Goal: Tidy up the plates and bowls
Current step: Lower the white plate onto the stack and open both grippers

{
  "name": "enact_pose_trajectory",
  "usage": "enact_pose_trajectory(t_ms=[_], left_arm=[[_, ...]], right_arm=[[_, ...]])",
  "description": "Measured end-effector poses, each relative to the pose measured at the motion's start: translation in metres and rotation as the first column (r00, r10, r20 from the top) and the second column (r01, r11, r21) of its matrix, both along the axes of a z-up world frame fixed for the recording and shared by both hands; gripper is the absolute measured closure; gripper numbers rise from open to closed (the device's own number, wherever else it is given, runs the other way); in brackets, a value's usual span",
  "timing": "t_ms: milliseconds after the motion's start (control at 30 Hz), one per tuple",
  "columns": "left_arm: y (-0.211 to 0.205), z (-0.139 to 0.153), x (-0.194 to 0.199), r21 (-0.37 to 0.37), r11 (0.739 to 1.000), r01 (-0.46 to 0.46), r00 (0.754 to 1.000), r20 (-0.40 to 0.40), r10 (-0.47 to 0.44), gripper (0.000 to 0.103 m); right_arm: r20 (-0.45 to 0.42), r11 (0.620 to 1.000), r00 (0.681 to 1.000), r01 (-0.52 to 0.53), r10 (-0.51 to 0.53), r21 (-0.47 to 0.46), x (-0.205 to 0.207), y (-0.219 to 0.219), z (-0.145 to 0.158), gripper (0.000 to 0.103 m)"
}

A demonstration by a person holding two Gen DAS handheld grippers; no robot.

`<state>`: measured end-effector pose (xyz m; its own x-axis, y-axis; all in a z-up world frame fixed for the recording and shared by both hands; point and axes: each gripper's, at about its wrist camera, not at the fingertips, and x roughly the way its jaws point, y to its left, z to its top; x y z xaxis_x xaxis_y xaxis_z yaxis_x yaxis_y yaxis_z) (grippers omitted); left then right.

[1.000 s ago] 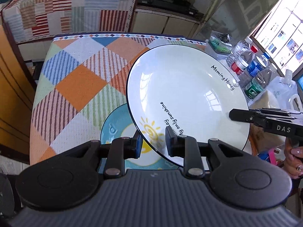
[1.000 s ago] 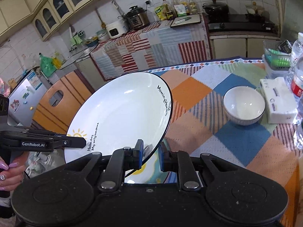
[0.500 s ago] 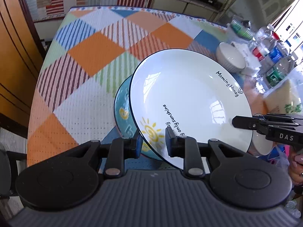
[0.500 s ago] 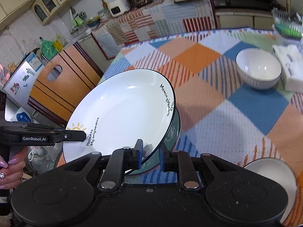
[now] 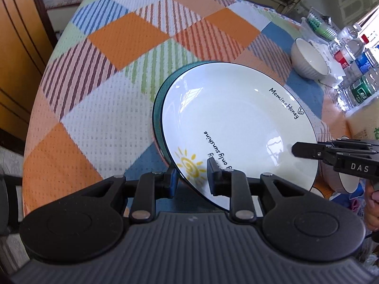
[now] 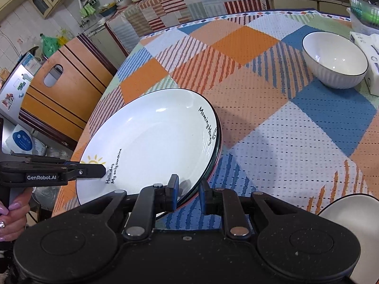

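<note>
Left wrist view shows the left tongs point(image 5: 191, 177) clamped on the near rim of a white sun-print plate point(image 5: 236, 127), beside its yellow sun, while the right tongs point(image 5: 295, 149) pinch the rim at the right of the frame. In the right wrist view the right tongs point(image 6: 187, 195) grip the plate's point(image 6: 151, 146) lower edge.

The step in hand looks like stacking: the plate sits in the middle of both frames, directly over a teal plate point(image 5: 156, 111) on the checked surface point(image 5: 123, 37), its far edge seemingly touching or nearly so, its near edge tilted up. Next, I judge, the near edge must be lowered level and both tongs eased open together.

Being round, the plate has no long axis; its face points up and slightly away, with "Morning Honey" toward the upper right in the left view.

A white ribbed bowl point(image 6: 335, 61) stands well apart, upper right.
</note>
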<state>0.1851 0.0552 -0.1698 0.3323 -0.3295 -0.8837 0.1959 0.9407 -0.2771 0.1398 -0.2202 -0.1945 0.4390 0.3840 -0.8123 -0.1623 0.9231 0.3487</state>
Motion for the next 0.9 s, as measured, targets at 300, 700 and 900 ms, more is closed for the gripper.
enact_pose_trajectory(t_ms=[300, 700, 900], left_arm=[[-0.004, -0.007, 0.001, 0.02, 1.0, -0.003, 1.0, -0.026, 0.003, 0.08], [-0.009, -0.013, 0.004, 0.077, 0.997, -0.029, 0.998, -0.047, 0.032, 0.078], [-0.023, 0.014, -0.017, 0.157, 0.988, 0.002, 0.999, 0.035, -0.008, 0.079]], right_arm=[[0.024, 0.992, 0.999, -0.031, 0.034, -0.122, 0.0, 0.011, -0.003, 0.08], [0.118, 0.935, 0.986, -0.074, 0.122, -0.347, -0.006, 0.041, -0.006, 0.074], [0.153, 0.933, 0.982, -0.047, 0.108, -0.358, -0.016, 0.04, 0.007, 0.074]])
